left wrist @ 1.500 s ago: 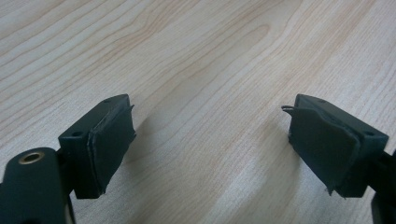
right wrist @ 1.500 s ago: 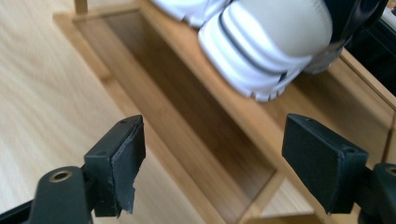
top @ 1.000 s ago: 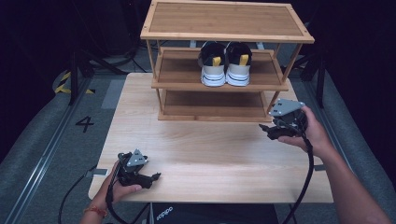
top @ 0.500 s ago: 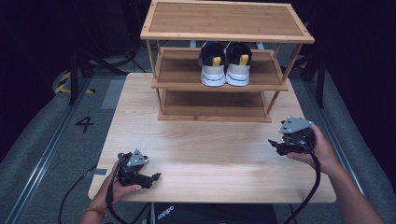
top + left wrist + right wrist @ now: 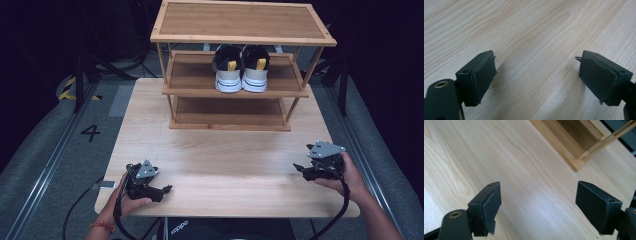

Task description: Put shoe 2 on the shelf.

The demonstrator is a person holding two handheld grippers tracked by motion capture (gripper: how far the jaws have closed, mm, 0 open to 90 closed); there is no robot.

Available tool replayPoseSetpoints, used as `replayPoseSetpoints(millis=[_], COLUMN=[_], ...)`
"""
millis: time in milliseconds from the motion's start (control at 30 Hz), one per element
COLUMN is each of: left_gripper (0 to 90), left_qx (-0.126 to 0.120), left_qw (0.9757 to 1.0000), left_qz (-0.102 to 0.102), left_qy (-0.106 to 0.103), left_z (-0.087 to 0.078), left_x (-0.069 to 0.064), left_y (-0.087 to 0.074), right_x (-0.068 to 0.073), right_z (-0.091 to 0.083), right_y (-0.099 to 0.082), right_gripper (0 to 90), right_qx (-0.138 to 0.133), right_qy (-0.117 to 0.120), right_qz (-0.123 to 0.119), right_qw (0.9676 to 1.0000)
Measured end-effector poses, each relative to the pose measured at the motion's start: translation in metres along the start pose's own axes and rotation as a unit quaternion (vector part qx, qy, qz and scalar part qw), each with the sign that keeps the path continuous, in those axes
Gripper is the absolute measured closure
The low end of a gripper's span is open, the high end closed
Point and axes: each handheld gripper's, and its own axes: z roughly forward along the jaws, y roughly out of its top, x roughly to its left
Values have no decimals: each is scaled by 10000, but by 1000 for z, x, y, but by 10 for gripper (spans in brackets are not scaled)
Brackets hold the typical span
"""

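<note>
Pair of 2 white sneakers [image 5: 240,70] with yellow heel tabs, side by side and touching, heels toward the person, on the middle shelf of the wooden shoe rack [image 5: 240,37], right of that shelf's centre; looks like finished placement, with both shoes upright and squared. Top and bottom shelves bare. Rack standing at the far end of the wooden table [image 5: 225,165]. Well apart from the shoes, near the table's front right edge, the right gripper [image 5: 301,170] held low over the wood, jaws spread wide with nothing between them; seen along its own jaws [image 5: 536,207], only bare tabletop and a corner of the rack's base [image 5: 574,157]. At the front left corner, the left gripper [image 5: 162,190] resting close to the surface, likewise wide apart and holding nothing [image 5: 536,80]. Judged from this layout: shelving of the pair done, no further shoes waiting on the table, both hands back at the near edge, little or nothing left.
</note>
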Motion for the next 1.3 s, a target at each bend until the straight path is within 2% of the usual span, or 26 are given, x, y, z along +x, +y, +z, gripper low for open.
replayPoseSetpoints(millis=[200, 400, 533, 567, 633, 700, 800, 1300], left_gripper=[143, 143, 143, 143, 144, 144, 145, 145], left_qx=[-16, 11, -18, 40, -15, -15, -5, -21], left_qw=[10000, 10000, 10000, 10000, 10000, 10000, 10000, 10000], left_qz=[-16, -9, -16, 0, -9, -9, -3, 2], left_qy=[22, 21, 22, 26, -1, -6, 16, -12], left_z=[0, 0, 0, 0, 0, 0, 0, 0], left_x=[0, 0, 0, 0, 0, 1, 0, 1], left_y=[0, 0, 0, 0, 0, 0, 0, 0], right_x=[-3, -8, -13, -14, -16, -18, -21, -20], right_z=[2, 0, 2, 3, 3, 3, 4, 6], right_y=[-36, -77, -101, -108, -115, -118, -118, -115], right_gripper=[209, 205, 189, 174, 165, 155, 150, 149], right_qx=[-61, -92, -153, -235, -367, -324, -283, -253], right_qy=[177, 334, 349, 389, 502, 448, 559, 420], right_qz=[387, 792, 1247, 1406, 1651, 1765, 1895, 2025], right_qw=[9991, 9963, 9915, 9890, 9843, 9827, 9799, 9780])
